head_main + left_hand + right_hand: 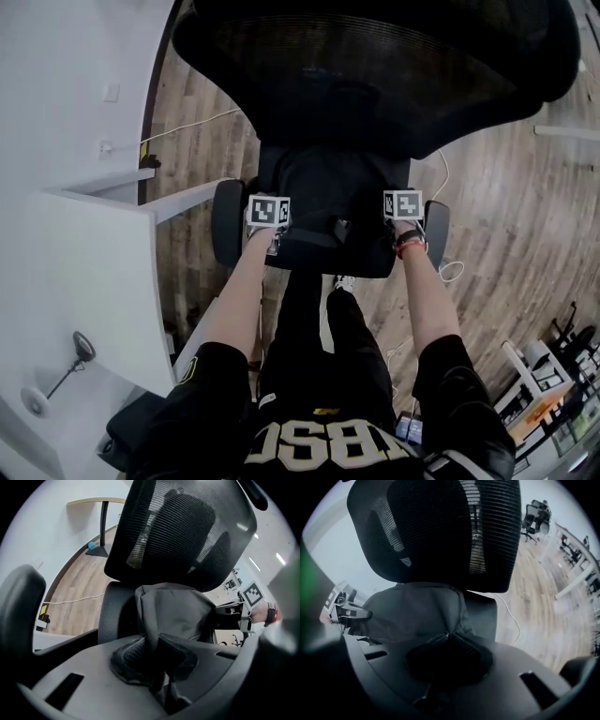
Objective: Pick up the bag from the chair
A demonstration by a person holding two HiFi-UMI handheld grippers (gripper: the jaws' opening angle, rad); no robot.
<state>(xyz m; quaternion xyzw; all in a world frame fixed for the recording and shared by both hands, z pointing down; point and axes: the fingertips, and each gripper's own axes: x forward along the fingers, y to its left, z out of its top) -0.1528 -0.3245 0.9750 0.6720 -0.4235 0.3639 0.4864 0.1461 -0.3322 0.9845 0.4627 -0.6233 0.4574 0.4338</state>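
Note:
The black fabric bag (328, 202) lies on the seat of a black office chair whose mesh back (375, 66) rises behind it. My left gripper (272, 227) is at the bag's left side and my right gripper (405, 219) at its right side. In the left gripper view the jaws (152, 654) are shut on a pinched fold of the bag (180, 611). In the right gripper view the jaws (449, 645) are likewise shut on a fold of the bag (415, 611). The fingertips are hidden in the head view.
The chair's armrests (228, 220) (437, 230) flank the grippers. A white desk (94, 272) stands close on the left. White cables (192, 127) trail over the wooden floor. More desks and chairs (534, 513) stand far off to the right.

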